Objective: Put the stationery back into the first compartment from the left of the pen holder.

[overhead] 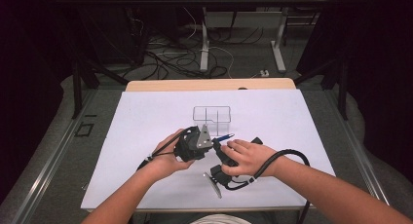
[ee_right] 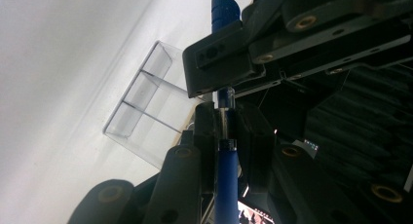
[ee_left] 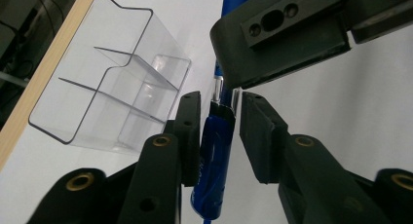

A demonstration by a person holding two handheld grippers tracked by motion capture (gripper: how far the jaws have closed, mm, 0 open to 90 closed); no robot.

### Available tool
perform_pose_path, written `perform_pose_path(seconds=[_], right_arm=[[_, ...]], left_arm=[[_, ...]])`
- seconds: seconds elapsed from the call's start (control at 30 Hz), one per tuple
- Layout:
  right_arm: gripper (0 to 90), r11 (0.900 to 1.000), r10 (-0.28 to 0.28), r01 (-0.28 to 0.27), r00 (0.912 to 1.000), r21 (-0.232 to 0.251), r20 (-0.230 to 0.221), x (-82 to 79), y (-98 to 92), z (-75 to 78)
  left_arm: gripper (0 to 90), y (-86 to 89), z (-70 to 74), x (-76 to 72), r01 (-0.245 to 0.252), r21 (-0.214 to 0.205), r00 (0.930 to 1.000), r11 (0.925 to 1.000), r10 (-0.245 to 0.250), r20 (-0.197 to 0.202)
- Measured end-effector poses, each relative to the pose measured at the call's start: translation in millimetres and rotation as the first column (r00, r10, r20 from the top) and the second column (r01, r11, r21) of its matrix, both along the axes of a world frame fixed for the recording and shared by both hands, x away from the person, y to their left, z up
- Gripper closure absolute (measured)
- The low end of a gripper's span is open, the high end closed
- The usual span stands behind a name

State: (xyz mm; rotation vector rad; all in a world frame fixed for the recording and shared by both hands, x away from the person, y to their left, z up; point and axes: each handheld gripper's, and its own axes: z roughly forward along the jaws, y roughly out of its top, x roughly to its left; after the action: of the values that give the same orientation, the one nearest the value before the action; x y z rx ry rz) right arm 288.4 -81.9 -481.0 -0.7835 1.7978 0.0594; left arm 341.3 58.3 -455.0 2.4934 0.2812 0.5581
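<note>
White paper or board (overhead: 146,136) covers most of a wooden table (overhead: 209,84), which stands on a grey floor strewn with cables.

On the white surface, past the hands, sits a clear plastic organiser (overhead: 211,114) with three compartments, standing upright and apart from the grippers. In the left gripper view the organiser (ee_left: 112,83) lies up and to the left of the jaws.

A person's two forearms come in from the bottom of the high view and meet near the middle of the sheet. The left gripper (overhead: 212,142) points toward the right one, and the right gripper (overhead: 220,145) is under the right hand (overhead: 248,157).

Between them is a blue pen (overhead: 224,137), held above the sheet just in front of the organiser. In the right gripper view the right gripper (ee_right: 225,126) is clamped on the pen (ee_right: 227,175), its jaws pressed together on the clear part of the barrel. In the left gripper view the left gripper (ee_left: 220,118) straddles the pen (ee_left: 214,151); its left jaw touches the barrel, while a small gap shows at the right jaw, so it is not yet clamped.
</note>
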Motion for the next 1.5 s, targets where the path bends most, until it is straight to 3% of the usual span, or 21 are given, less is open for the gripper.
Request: perform_pose_path(seconds=[0.57, 0.83, 0.97, 1.13, 1.2, 1.27, 1.3, 1.5], right_arm=[[79.6, 0.9995, 0.026, -0.026, 0.9997, -0.015, 0.004, 1.4, 2.7, -2.4], [79.5, 0.9994, 0.024, -0.024, 0.9997, -0.027, 0.002, 3.6, 4.1, -1.6], [78.5, 1.0, 0.001, -0.001, 1.0, -0.008, -0.009, 4.1, 2.0, -1.6], [70.8, 0.9999, 0.0, 0.0, 0.9999, -0.012, -0.013, 6.3, -0.1, 1.1], [67.3, 1.0, -0.007, 0.007, 0.9997, 0.007, -0.022, 6.9, -1.9, 1.4], [65.2, 0.9999, 0.006, -0.006, 0.9999, 0.009, -0.013, 7.9, -2.4, 3.3], [63.8, 0.9999, 0.007, -0.007, 0.9999, 0.015, -0.013, 7.9, -3.0, 3.8], [55.2, 0.9996, 0.004, -0.004, 0.9999, 0.028, -0.009, 9.2, -5.8, 6.3]], left_arm=[[77.3, -0.7, -1.3, -1.3, 0.043, 0.061, 0.9984, 0.9972, -0.045, 0.033], [77.6, -0.4, -2.4, 0.8, 0.038, 0.049, 0.9988, 0.9981, -0.039, 0.03], [77.7, -0.6, -1.5, 2.7, 0.04, 0.051, 0.9988, 0.9979, -0.042, 0.027], [77.7, 0.9, -2.9, 5.9, 0.01, 0.04, 0.9997, 0.9992, -0.011, 0.022], [77.7, 2.0, -3.4, 7.6, 0.001, 0.038, 0.9998, 0.9993, -0.002, 0.018], [77.7, 2.9, -4.6, 8.9, -0.018, 0.018, 0.9998, 0.9997, 0.017, 0.012], [77.7, 4.2, -3.0, 10.5, -0.015, 0.034, 0.9999, 0.9993, 0.014, 0.005], [77.7, 8.5, -2.1, 16.4, -0.052, -0.005, 0.9986, 0.9986, 0.052, -0.009]])
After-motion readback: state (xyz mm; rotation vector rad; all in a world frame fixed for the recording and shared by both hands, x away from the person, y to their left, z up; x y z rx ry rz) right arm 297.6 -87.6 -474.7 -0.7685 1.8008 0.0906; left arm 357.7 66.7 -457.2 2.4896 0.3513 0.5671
